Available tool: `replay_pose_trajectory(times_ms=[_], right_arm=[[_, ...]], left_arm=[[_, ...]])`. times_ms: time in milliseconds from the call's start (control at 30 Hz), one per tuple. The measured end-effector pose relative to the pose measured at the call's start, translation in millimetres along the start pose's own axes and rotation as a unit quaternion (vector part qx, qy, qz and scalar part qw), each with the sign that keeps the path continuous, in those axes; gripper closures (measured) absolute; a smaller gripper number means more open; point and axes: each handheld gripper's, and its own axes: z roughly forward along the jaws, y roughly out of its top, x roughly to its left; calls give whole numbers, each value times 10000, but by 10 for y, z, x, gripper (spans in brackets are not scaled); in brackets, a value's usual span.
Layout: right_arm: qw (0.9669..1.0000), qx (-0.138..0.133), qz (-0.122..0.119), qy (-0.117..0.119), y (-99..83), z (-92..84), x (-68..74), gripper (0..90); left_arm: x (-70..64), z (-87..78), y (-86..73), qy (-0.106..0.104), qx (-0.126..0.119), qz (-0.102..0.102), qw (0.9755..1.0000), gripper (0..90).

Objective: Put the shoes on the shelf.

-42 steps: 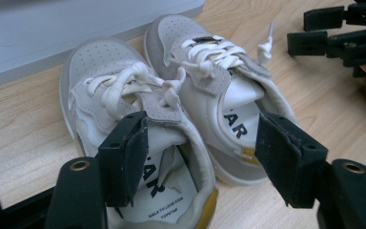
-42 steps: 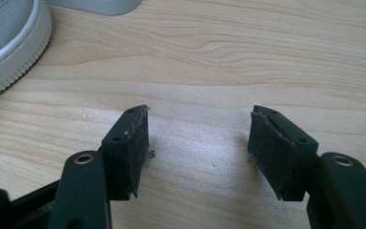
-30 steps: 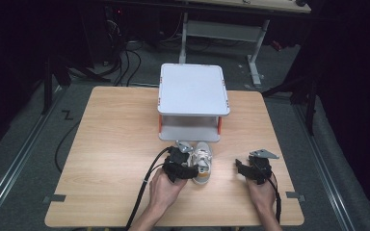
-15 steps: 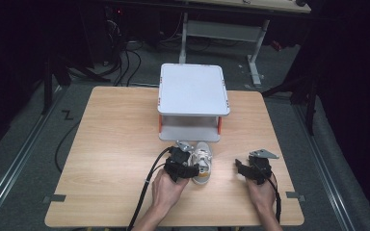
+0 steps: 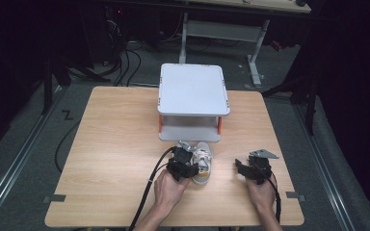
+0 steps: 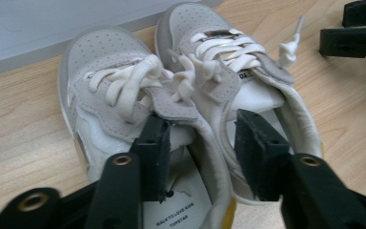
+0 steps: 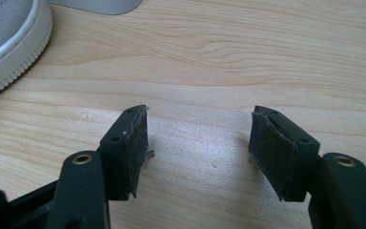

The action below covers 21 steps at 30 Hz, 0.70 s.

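Observation:
A pair of small grey-and-white laced sneakers (image 5: 203, 161) stands side by side on the wooden table (image 5: 115, 139), toes toward the white stand. My left gripper (image 5: 189, 159) reaches into them from the heel side. In the left gripper view one jaw is inside the left shoe (image 6: 105, 81) and the other inside the right shoe (image 6: 228, 62). The two touching inner walls lie between the jaws of the left gripper (image 6: 202, 138). These jaws have just been closing, and a sliver of insole still shows beside the left pad. My right gripper (image 5: 250, 164) rests open on bare wood (image 7: 198, 143).
A white two-tier stand (image 5: 192, 89) with orange posts sits just beyond the shoes, and its lower edge (image 6: 52, 28) is close to their toes. The right gripper's black jaws (image 6: 357, 33) show to the right of the shoes. Cables and dark floor surround the table.

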Motion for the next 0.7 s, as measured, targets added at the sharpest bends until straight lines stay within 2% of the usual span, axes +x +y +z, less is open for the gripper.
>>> replay_pose_trajectory(times_ms=[200, 333, 433, 500, 600, 633, 700], right_arm=[[10000, -1, 0, 0, 0, 0, 0, 381], [10000, 2, 5, -4, 1, 1, 0, 380], [10000, 2, 5, 0, 1, 1, 1, 380], [10000, 2, 5, -4, 0, 1, 1, 380], [10000, 2, 7, -1, 1, 1, 1, 380], [10000, 2, 7, -1, 1, 1, 1, 381], [10000, 2, 8, -1, 1, 1, 1, 380]], left_arm=[[5, 10, 13, -22, 55, -26, 10000, 600], [1, 41, 18, 47, 93, -58, 9999, 552], [-6, 69, 23, 63, 114, -119, 9998, 553], [-16, 129, 34, 74, 169, -77, 9998, 585], [-25, 126, 38, 66, 189, -45, 9998, 619], [-17, 131, 40, -33, 208, -68, 9998, 664], [-18, 139, 43, -46, 210, -100, 9997, 707]])
